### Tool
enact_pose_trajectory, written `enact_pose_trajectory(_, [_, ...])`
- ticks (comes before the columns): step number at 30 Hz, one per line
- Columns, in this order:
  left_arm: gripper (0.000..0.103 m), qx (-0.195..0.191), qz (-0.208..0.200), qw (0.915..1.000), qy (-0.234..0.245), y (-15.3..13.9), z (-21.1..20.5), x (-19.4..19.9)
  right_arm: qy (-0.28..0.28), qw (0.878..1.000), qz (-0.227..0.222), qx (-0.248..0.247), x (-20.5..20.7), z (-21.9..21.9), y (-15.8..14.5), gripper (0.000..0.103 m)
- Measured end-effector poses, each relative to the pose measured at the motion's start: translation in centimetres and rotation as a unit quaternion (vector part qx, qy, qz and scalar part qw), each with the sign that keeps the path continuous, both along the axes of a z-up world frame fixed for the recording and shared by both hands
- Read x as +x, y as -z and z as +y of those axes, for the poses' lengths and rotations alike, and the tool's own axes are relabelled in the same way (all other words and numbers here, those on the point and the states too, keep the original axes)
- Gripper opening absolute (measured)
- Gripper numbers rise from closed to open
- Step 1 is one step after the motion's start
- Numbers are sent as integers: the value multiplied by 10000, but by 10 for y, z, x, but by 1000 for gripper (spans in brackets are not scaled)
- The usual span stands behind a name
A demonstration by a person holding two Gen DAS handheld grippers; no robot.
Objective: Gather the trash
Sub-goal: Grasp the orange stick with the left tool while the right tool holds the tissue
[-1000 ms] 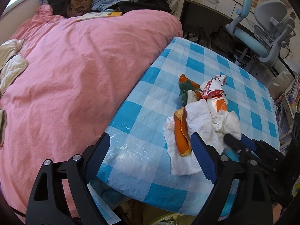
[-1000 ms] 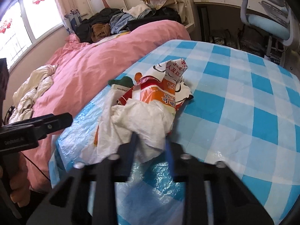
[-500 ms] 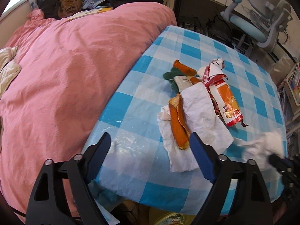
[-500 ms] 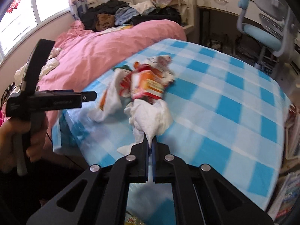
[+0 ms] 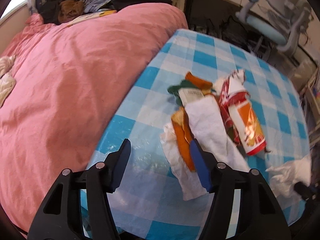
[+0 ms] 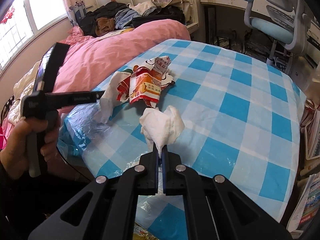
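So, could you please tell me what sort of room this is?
Most likely a bedroom doubling as a study: a bed with a pink duvet, a heap of clothes behind it, and a blue desk chair.

Crumpled white paper tissue (image 6: 162, 124), glossy foil snack wrapper (image 6: 145, 87), shiny plastic checked tablecloth (image 6: 247, 118), matt pink cloth duvet (image 5: 60, 76)

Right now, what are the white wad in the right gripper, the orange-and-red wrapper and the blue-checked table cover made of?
Crumpled white wad, pinched in the right gripper: soft matte tissue or paper towel, judging by its limp creases.
Orange-and-red printed snack wrapper: thin plastic or foil film, likely; crinkled, glossy print.
Blue-and-white checked table cover: thin plastic sheet, probably; shiny glare and fine wrinkles at its edge.
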State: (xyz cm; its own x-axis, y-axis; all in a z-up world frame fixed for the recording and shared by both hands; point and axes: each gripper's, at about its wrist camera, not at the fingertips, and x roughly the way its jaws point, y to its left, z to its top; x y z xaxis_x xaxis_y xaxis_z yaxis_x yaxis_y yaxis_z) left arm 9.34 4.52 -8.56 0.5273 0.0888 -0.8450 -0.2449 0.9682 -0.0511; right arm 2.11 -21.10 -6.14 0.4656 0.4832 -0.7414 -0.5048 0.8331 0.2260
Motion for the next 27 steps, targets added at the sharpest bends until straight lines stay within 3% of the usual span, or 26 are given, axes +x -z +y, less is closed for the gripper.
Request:
enact_pose_trajectory(10, [57, 46, 122, 9994, 336, 10, -15, 15, -24, 10000, 77, 4, 1, 1, 3, 3])
enact_pose_trajectory(13, [56, -121, 231, 9989, 396, 17, -15, 21, -23, 9999, 146, -54, 3, 3, 6, 4])
enact_pose_trajectory(15, [43, -138, 222, 9986, 461, 18, -17, 21, -42, 9998, 161, -64, 3, 4, 7, 4])
enact_pose_trajectory(16, [28, -272, 226, 9978, 557, 17, -18, 21, -53, 9998, 161, -65, 3, 4, 8, 4])
enact_pose_trajectory(17, [24, -348, 236, 9974, 586, 16, -19, 21, -64, 9999, 146, -61, 3, 5, 8, 4])
enact_pose_trajectory(23, [18, -674, 156, 9964, 496, 5, -10, 9, -36, 9999, -69, 104, -2, 0, -2, 3])
enact_pose_trajectory(27, [17, -612, -35, 9972, 419, -10, -3, -6, 19, 9997, -135, 192, -2, -2, -6, 3])
